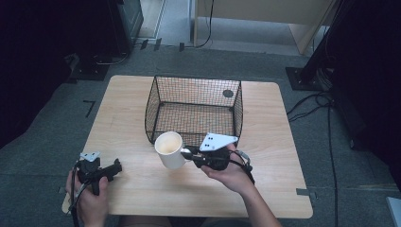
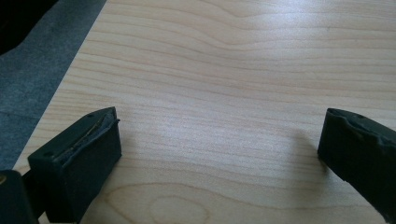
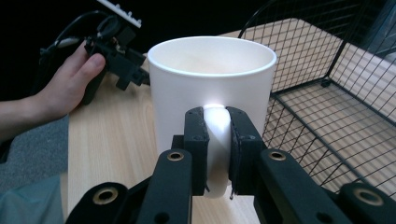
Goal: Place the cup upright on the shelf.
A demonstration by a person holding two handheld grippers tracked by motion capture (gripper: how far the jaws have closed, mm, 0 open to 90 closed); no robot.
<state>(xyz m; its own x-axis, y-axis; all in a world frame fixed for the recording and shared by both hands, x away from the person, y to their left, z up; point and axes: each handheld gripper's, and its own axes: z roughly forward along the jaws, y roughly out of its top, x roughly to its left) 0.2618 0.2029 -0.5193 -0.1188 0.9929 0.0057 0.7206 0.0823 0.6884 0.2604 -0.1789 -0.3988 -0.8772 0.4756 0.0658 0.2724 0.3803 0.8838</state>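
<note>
Right gripper (image 3: pixel 217 140) clenched on the handle of a white ceramic mug (image 3: pixel 212 79), jaws pinching the handle from both sides. Mug upright, near the middle of the light wooden tabletop (image 1: pixel 265 165), just beside the near wall of a black wire-mesh basket (image 1: pixel 163 94) standing toward the far edge. Left gripper (image 2: pixel 219 140) released, jaws spread wide over bare wood, held in the left hand (image 1: pixel 90 203) at the near left corner, well apart from the mug.
</note>
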